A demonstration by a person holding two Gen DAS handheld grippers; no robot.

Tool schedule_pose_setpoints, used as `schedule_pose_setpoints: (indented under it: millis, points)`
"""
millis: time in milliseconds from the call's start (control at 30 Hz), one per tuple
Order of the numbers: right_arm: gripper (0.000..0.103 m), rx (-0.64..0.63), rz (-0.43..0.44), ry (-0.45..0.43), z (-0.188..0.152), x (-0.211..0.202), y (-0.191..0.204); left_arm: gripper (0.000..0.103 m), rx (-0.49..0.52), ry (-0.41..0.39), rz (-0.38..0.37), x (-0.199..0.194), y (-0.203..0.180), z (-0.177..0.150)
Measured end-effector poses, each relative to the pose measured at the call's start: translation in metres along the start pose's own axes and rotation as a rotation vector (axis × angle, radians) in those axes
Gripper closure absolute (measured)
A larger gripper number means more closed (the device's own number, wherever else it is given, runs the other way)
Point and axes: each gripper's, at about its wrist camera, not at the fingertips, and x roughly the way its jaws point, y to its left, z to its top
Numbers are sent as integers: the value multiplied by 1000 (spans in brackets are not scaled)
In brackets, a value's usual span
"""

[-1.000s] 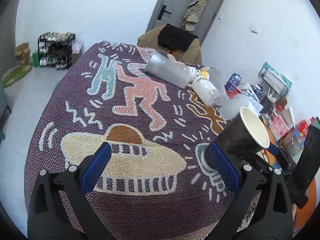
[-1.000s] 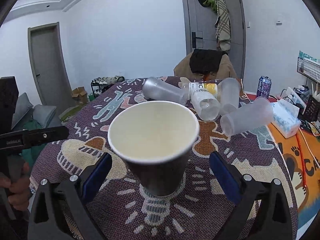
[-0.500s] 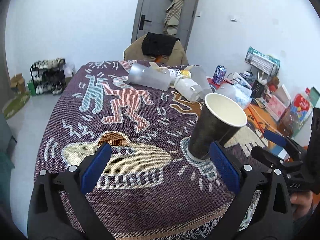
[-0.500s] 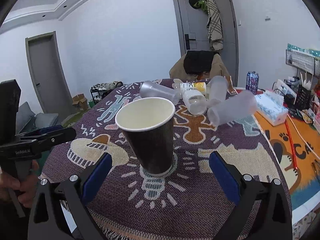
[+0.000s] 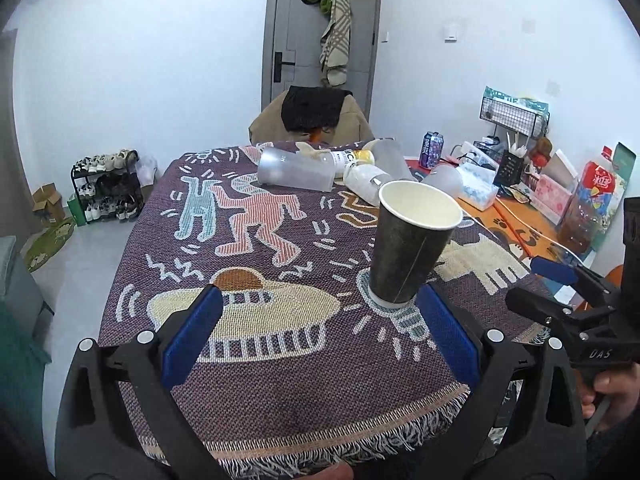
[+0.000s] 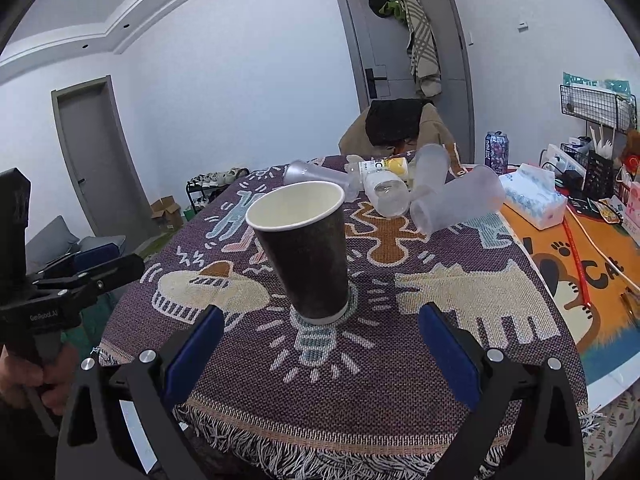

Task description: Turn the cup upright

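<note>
A dark paper cup with a white inside stands upright, mouth up, on the light-bulb figure of the patterned purple tablecloth; it also shows in the right wrist view. My left gripper is open and empty, near the table's front edge, with the cup just beyond its right finger. My right gripper is open and empty, a short way in front of the cup. Each gripper shows in the other's view, at the right edge and at the left edge.
Several frosted plastic cups and bottles lie on their sides at the far end of the table. A chair with a dark jacket stands behind it. A tissue pack, a can and clutter fill the orange mat at the right.
The cup went from tilted between my right gripper's fingers to standing on the cloth. Both grippers have drawn back from it toward the table's front edge.
</note>
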Motion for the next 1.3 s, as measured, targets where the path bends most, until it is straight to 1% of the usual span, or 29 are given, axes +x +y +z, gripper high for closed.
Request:
schedule_pose_setpoints:
  millis: [200,433,800,1000,1300]
  points:
    - [8,8,2,-12,-9,-13,4,5,3,-36,8,-22,-1,-8]
    - [8,4,9,-48,-5,-29,10,5,4,-72,17,-40,-2,-13]
    - [8,-13,3,-59,-3,-36,15,5,7,-90,30,-46,-3,-12]
    - [8,-17,0,-56,-3,-35,15,5,-3,-94,30,-46,0,-11]
    - [8,-16,-4,-59,-1,-35,14,5,-25,-101,52,-46,4,-9]
